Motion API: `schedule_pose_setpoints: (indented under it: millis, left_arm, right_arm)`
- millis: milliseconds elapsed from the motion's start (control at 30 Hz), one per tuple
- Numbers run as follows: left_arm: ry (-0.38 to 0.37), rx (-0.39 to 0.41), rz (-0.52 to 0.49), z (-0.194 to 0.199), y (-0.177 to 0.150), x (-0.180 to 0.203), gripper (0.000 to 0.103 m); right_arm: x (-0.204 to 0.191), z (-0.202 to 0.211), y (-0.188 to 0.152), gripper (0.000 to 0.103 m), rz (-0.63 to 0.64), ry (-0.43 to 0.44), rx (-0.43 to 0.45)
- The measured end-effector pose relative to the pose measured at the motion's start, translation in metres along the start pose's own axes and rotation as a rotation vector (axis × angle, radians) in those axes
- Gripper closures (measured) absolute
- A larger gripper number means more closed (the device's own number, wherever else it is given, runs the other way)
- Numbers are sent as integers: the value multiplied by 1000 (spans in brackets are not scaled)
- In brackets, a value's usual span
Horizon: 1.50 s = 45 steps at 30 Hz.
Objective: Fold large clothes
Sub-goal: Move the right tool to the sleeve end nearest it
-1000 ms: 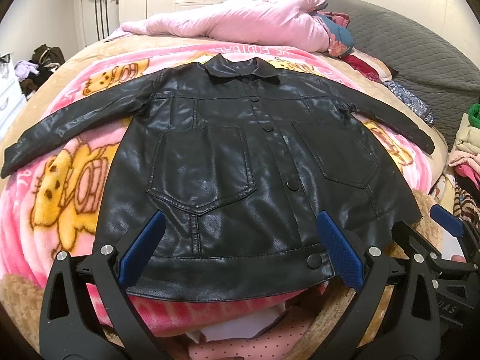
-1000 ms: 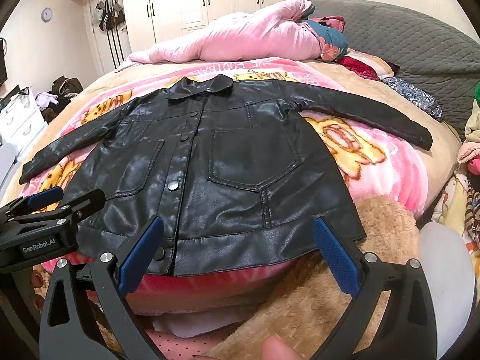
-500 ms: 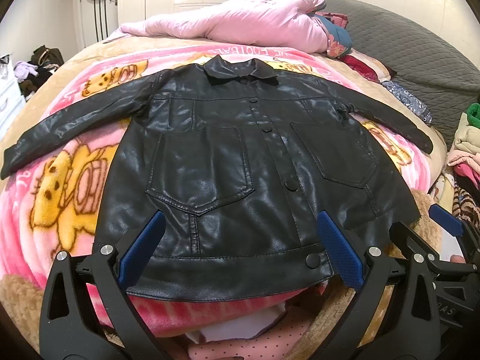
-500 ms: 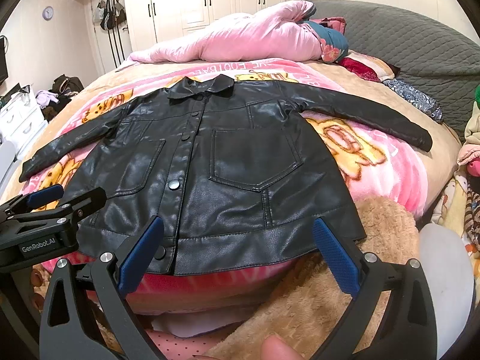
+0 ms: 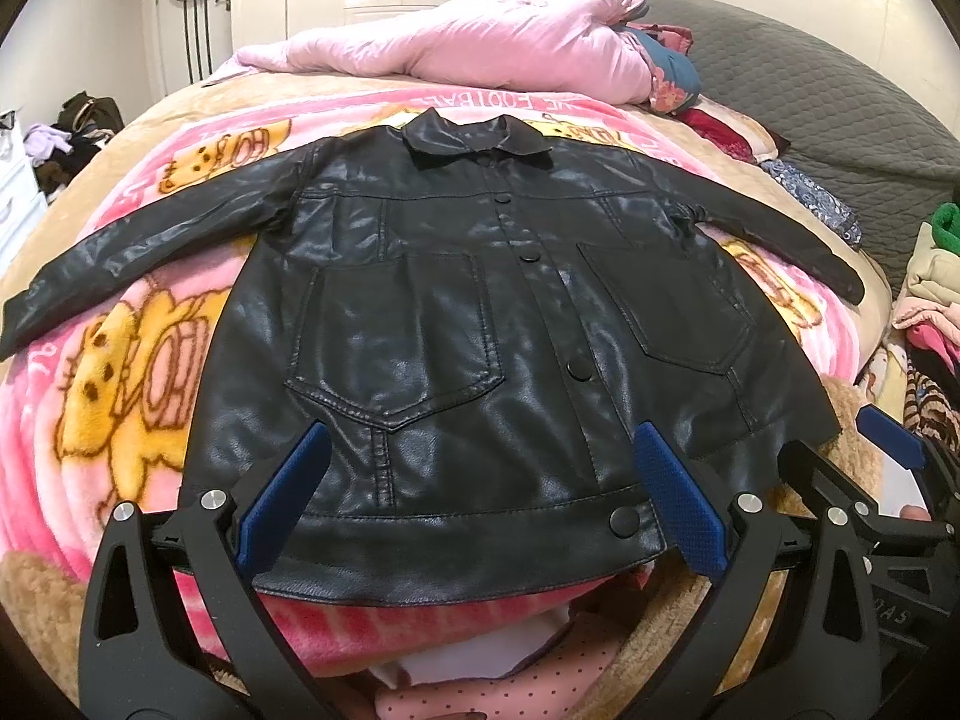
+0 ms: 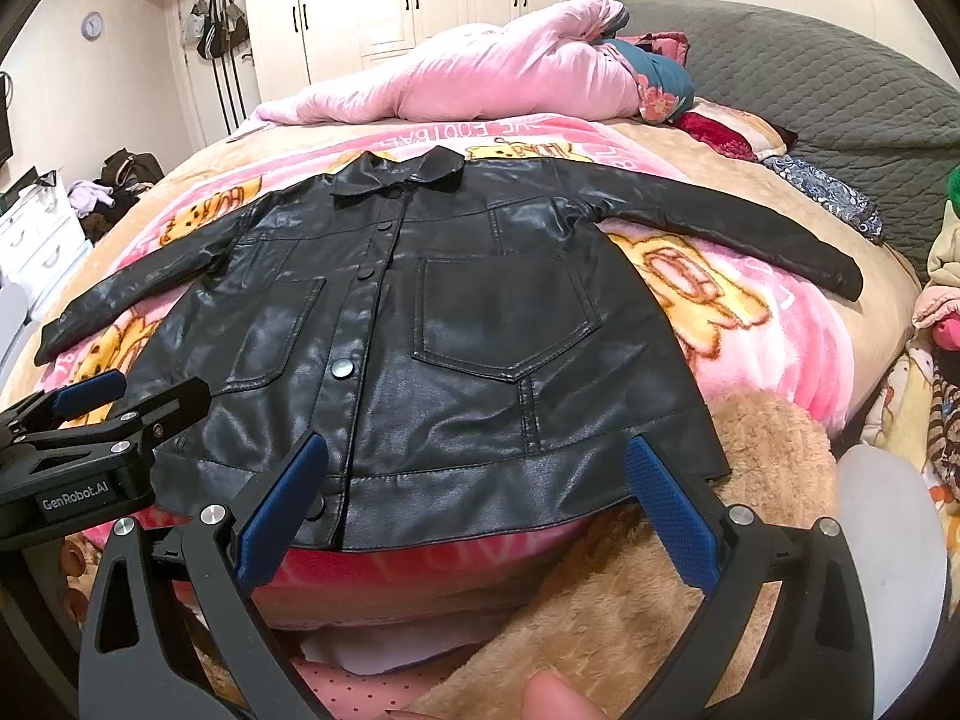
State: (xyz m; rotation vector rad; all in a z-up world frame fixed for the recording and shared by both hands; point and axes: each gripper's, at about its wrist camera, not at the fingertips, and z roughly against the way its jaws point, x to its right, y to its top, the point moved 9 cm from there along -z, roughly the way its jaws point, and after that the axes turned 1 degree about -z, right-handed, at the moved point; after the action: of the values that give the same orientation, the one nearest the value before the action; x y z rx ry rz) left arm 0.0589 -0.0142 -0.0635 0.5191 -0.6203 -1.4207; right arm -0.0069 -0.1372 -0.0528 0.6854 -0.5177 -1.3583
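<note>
A black leather jacket lies flat and buttoned on a pink cartoon blanket, collar far, both sleeves spread sideways. My left gripper hovers open over the hem's left half, blue pads wide apart, holding nothing. My right gripper hovers open just short of the hem's right half. Each gripper shows in the other's view: the right gripper at the right edge of the left wrist view, the left gripper at the left of the right wrist view.
A pink quilt is bunched at the bed's far end by a grey headboard. A tan plush blanket hangs off the near edge. Piled clothes stand at the right, white drawers at the left.
Both grippers have eased very slightly; the jacket sits a touch lower in the left wrist view. Nothing was taken hold of and both grippers stay open.
</note>
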Motion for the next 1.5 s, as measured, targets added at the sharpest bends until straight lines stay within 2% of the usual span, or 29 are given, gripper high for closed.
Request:
schedule_pose_setpoints:
  millis: [267,467,733,933,1133,1500]
  left_arm:
    - [-12,-17,6,-8,2,4,8]
    - [-20,-19,-10,-14,17,11,8]
    - [-10,6,17,-15,51,7,8]
    - [-27,-16,50,-25,73,7,8]
    - [14,-4,38,-36,96,9,8]
    - [-3,7,12,-52,141,30,8]
  right_arm:
    - [7,-2,2,4,-17,6,-2]
    - [21,1,20,4,-14,-9,16]
    - [35,-4,41,4,-20,-9,7]
    - [38,-8,61,4,-27,11,11]
    - [44,-13,82,4,-48,23,19]
    - [70,-29,121,4,-107,-8,32]
